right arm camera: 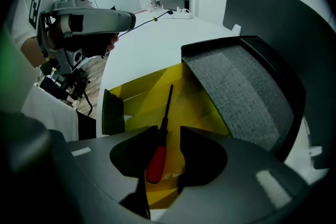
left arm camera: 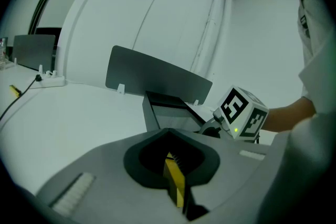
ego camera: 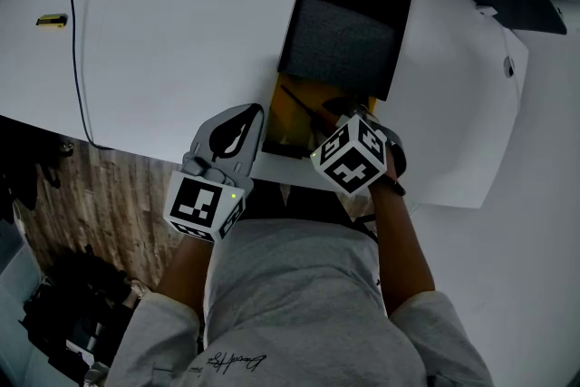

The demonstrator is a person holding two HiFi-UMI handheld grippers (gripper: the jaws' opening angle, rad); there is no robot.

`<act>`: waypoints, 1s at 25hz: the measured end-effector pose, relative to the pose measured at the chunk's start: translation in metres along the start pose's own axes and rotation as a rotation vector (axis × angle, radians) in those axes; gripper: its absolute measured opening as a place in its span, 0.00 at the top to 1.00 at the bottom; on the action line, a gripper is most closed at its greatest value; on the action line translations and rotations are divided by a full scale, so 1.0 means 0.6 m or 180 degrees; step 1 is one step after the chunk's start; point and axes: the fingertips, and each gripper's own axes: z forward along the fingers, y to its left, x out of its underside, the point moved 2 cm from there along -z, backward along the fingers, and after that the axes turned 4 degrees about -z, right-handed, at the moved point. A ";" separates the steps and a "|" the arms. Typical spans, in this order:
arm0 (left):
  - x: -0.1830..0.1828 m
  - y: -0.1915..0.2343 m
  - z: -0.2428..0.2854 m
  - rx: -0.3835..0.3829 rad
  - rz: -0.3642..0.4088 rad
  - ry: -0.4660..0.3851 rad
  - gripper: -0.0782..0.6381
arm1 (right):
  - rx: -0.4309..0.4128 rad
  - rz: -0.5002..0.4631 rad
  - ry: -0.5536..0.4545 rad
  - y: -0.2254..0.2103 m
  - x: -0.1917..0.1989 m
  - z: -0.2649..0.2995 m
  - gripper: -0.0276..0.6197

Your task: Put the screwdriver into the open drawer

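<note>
We log: right gripper jaws apart | red-handled black-shaft screwdriver between them, in yellow open drawer | left gripper jaws closed, empty

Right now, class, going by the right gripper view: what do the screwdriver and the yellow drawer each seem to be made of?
Screwdriver: the red handle looks like smooth, slightly glossy plastic; the thin black shaft is probably dark-finished metal. Drawer: yellow, likely hard plastic, since its flat walls catch a soft sheen. Whether it is translucent is hard to tell.
</note>
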 end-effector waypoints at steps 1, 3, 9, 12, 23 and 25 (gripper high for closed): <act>-0.002 -0.002 -0.001 0.0002 0.0002 -0.0006 0.89 | 0.0002 0.0012 -0.0028 0.000 0.000 -0.003 0.72; -0.005 -0.007 -0.002 0.0006 0.0014 -0.0017 0.89 | -0.0005 0.0043 -0.0094 0.001 -0.001 -0.009 0.73; -0.014 -0.022 -0.006 0.0017 0.0060 -0.0035 0.89 | -0.0056 0.0177 -0.0317 0.003 -0.003 -0.031 0.77; -0.018 -0.029 -0.007 0.0021 0.0078 -0.0040 0.89 | -0.0021 0.0209 -0.0402 0.000 -0.004 -0.041 0.82; -0.029 -0.062 -0.014 0.0047 0.0128 -0.0034 0.89 | 0.0080 0.0325 -0.0878 -0.003 -0.002 -0.107 0.94; -0.036 -0.068 -0.018 0.0043 0.0154 -0.0049 0.89 | 0.0064 0.0363 -0.0992 0.000 -0.004 -0.126 0.94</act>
